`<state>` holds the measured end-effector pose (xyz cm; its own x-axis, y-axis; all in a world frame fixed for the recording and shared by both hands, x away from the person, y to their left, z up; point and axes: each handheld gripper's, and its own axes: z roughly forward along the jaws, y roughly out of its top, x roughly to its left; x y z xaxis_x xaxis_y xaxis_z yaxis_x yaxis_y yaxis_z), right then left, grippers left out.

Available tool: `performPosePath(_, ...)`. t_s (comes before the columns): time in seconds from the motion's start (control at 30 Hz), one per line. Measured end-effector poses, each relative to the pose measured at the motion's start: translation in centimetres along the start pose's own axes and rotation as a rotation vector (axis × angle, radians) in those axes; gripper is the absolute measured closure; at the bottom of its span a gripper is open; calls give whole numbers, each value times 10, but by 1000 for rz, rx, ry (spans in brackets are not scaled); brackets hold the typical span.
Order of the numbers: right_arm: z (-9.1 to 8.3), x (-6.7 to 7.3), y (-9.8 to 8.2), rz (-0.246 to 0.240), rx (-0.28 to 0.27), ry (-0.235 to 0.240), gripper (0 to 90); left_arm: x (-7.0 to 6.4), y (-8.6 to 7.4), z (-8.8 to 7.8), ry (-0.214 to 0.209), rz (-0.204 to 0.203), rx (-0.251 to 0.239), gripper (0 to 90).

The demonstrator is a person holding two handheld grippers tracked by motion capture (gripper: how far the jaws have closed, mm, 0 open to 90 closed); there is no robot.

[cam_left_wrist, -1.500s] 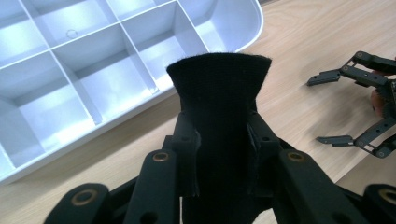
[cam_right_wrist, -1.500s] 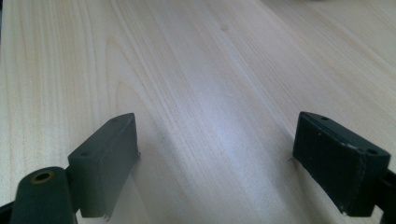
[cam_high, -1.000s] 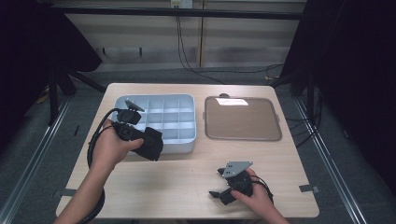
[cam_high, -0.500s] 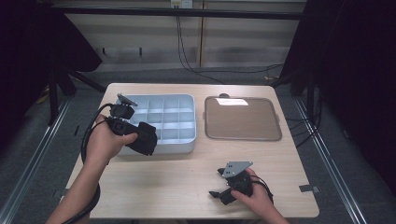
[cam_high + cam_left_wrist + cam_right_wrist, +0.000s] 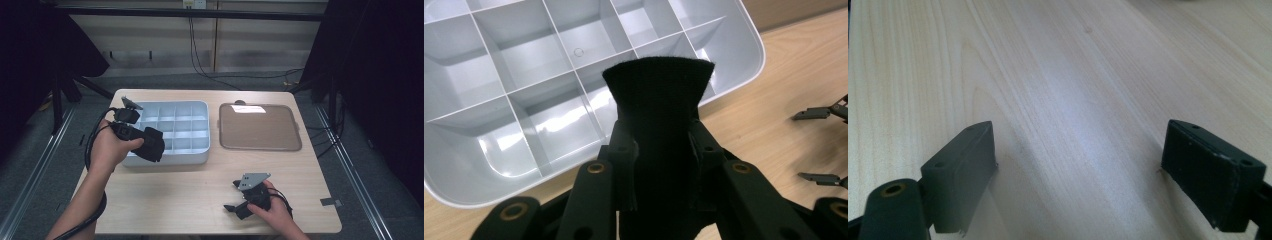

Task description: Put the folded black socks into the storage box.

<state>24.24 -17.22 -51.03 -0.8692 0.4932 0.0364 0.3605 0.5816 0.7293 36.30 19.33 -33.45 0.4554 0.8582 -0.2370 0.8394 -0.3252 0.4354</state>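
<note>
The left gripper [image 5: 150, 145], clamped on a black soft cloth roll [image 5: 658, 107], hovers over the grey plastic compartment tray [image 5: 499, 100]; the roll may snag a divider (right gripper [image 5: 231, 198] rests wide, empty).

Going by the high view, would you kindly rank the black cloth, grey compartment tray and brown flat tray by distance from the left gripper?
1. Black cloth, clamped in the left gripper.
2. Grey compartment tray, directly beneath it.
3. Brown flat tray, farther right.

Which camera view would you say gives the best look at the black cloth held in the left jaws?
The left gripper view: the black cloth sits close up, clamped between the jaws above the grey divided tray. The high view shows it small, at the tray's front edge.
</note>
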Motion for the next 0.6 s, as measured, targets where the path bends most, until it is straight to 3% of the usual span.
performPosePath(0.6, 0, 0, 0, 0, 0, 0, 133, 17, 8, -1, 27, -25, -7, 697)
